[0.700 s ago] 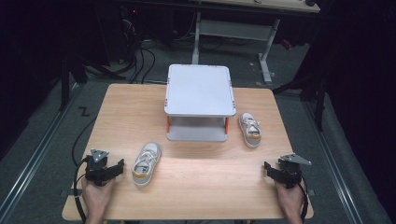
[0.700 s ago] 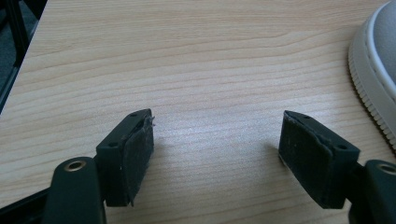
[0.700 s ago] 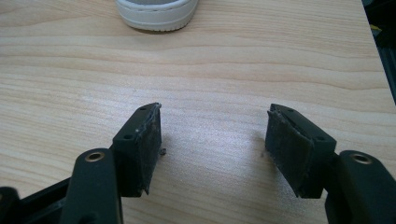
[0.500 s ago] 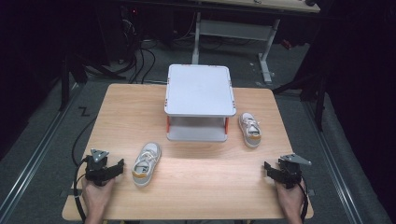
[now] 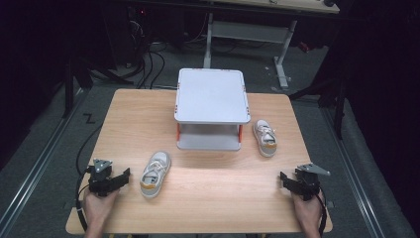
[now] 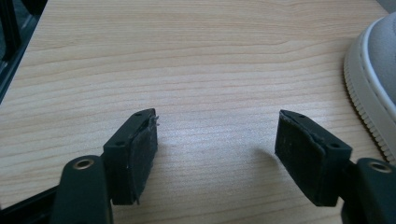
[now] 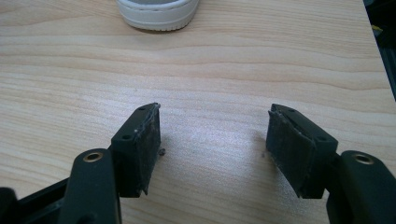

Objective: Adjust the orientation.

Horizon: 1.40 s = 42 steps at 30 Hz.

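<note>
Two small white-and-grey shoes lie on the wooden table (image 5: 213,193). One shoe (image 5: 155,173) is at the front left, toe towards me; its pale sole edge (image 6: 369,88) reaches into the left gripper view at the right. The other shoe (image 5: 265,137) lies right of the stand, and its sole (image 7: 158,11) sits at the top of the right gripper view. My left gripper (image 5: 124,175) rests at the front left corner, just left of the near shoe, open (image 6: 215,140) with bare wood between its jaws. My right gripper (image 5: 283,178) rests at the front right, also open (image 7: 214,140) and holding nothing.
A grey two-level stand (image 5: 212,106) with orange posts occupies the back middle of the table. Beyond the table lie dark floor, cables and a desk frame (image 5: 247,29). A hand holds each gripper at the near table edge.
</note>
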{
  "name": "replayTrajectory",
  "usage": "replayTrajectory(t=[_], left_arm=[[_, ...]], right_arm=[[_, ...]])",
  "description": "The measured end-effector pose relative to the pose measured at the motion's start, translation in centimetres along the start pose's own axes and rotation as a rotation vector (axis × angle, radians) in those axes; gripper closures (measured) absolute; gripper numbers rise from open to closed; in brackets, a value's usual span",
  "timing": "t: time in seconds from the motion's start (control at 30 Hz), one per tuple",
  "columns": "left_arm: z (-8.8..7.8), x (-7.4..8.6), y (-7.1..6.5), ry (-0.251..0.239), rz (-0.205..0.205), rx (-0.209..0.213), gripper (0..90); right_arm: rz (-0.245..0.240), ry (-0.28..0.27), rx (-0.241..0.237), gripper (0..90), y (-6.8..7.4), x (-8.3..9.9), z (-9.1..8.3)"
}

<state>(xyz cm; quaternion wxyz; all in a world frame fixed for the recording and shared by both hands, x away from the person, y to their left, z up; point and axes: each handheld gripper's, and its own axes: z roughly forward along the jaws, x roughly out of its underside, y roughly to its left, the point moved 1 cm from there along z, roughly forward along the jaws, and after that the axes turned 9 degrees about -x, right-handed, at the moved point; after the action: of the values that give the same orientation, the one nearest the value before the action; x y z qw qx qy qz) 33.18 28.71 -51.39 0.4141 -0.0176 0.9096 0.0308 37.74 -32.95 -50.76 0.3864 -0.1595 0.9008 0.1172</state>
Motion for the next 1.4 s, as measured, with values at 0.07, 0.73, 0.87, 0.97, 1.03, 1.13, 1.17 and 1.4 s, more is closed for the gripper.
replayTrajectory(t=[0.07, 0.73, 0.87, 0.97, 1.03, 1.13, 1.17, 1.4], left_arm=[[-0.1, 0.0, 0.0, 0.003, 0.009, -0.004, 32.8], [-3.6, -2.0, -1.0, -0.022, 0.008, 0.103, 44.6], [-4.7, -2.7, -1.4, -0.034, 0.019, 0.129, 46.0], [-5.4, -3.3, -2.3, -0.034, 0.060, 0.162, 46.7], [-5.7, -3.5, -3.0, -0.030, 0.088, 0.180, 46.7], [-6.0, -3.7, -3.9, -0.033, 0.112, 0.202, 46.9], [-6.1, -3.8, -4.2, -0.031, 0.121, 0.209, 47.2], [-5.9, -3.8, -5.6, 0.013, 0.199, 0.223, 50.9]], right_arm=[[-0.002, 0.000, 0.000, 35.3, 0.0, 0.0, 0.0], [-0.001, 0.000, -0.001, 35.0, 0.0, 0.0, 0.0], [-0.001, 0.000, -0.001, 34.9, 0.0, 0.0, 0.0], [0.000, 0.001, -0.001, 34.8, 0.0, 0.0, 0.0], [-0.002, 0.001, -0.001, 34.8, 0.0, 0.0, 0.0], [0.000, 0.001, -0.002, 34.6, 0.0, 0.0, 0.0], [0.000, 0.001, -0.002, 34.6, 0.0, 0.0, 0.0], [0.000, 0.001, -0.002, 34.5, 0.0, 0.0, 0.0]])
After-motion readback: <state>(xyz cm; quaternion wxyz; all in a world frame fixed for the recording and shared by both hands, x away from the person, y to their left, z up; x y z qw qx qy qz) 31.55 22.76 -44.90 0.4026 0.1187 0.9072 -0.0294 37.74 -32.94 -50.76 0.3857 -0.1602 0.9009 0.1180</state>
